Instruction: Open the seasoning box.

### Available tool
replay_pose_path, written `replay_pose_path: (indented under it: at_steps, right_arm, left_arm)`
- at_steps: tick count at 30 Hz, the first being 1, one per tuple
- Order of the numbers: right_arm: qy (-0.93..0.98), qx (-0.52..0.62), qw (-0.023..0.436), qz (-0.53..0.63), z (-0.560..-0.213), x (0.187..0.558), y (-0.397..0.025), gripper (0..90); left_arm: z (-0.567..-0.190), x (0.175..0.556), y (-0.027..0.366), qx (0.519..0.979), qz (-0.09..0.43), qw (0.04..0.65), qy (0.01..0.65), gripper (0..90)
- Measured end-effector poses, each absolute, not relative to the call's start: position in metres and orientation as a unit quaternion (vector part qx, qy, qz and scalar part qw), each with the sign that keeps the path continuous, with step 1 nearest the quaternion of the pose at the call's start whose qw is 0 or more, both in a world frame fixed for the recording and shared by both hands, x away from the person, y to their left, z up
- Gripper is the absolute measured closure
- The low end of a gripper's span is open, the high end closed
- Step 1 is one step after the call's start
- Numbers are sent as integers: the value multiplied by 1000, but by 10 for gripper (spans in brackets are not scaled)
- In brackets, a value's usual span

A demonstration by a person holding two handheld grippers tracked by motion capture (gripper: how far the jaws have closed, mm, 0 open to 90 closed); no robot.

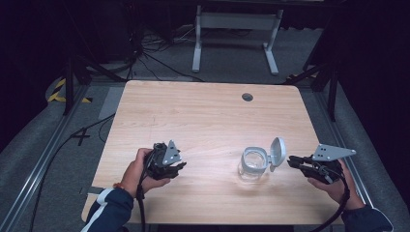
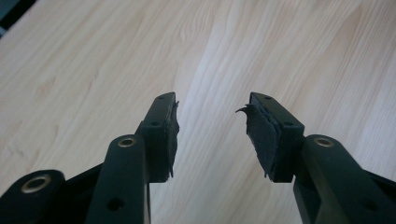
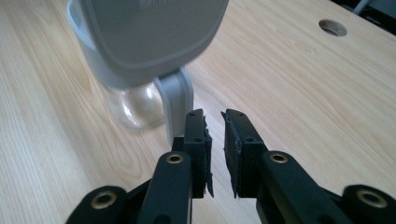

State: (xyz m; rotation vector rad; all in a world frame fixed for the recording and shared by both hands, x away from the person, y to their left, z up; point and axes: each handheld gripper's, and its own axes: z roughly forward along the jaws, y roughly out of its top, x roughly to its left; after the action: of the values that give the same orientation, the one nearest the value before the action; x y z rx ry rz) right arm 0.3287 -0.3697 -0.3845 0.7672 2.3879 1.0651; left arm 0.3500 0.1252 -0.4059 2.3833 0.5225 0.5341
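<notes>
Right tool [image 1: 293, 161]: jaws nearly closed, narrow gap, nothing between them. In the right gripper view the tool [image 3: 215, 122] sits just short of the lid's hinge arm [image 3: 175, 100], which is at 11 o'clock from the tips; whether the left jaw touches it can't be told. Lid [image 1: 277, 151] stands flipped open, upright, on the side of the jar [image 1: 253, 163] facing the right tool. Jar is clear, standing upright on the table [image 1: 203, 116], at 9 o'clock from the right tool in the high view.

Left tool [image 1: 180, 167]: jaws wide apart, holding nothing; the left gripper view shows bare wood between the pads [image 2: 261, 135]. It's held low over the table, well apart from the jar, at the jar's 9 o'clock. Cable hole [image 1: 247, 97] is at 12 o'clock of the jar, far side of the table.
</notes>
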Motion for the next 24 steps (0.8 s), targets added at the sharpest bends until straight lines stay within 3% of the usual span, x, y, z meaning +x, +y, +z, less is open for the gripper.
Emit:
replay_pose_path:
  at_steps: [10, 15, 19, 24]
  right_arm:
    - [857, 284, 220, 369, -406, 317, -389, 629]
    - [850, 310, 211, 369, -419, 315, -401, 562]
    - [834, 346, 197, 383, -438, 311, -420, 450]
    - [830, 363, 185, 381, -454, 309, -430, 401]
  left_arm:
    - [-442, 346, 163, 900, 171, 308, 258, 454]
    - [-452, 345, 176, 896, 155, 314, 274, 385]
    - [-461, 346, 185, 890, 139, 323, 288, 331]
    - [-471, 348, 193, 880, 124, 335, 313, 288]
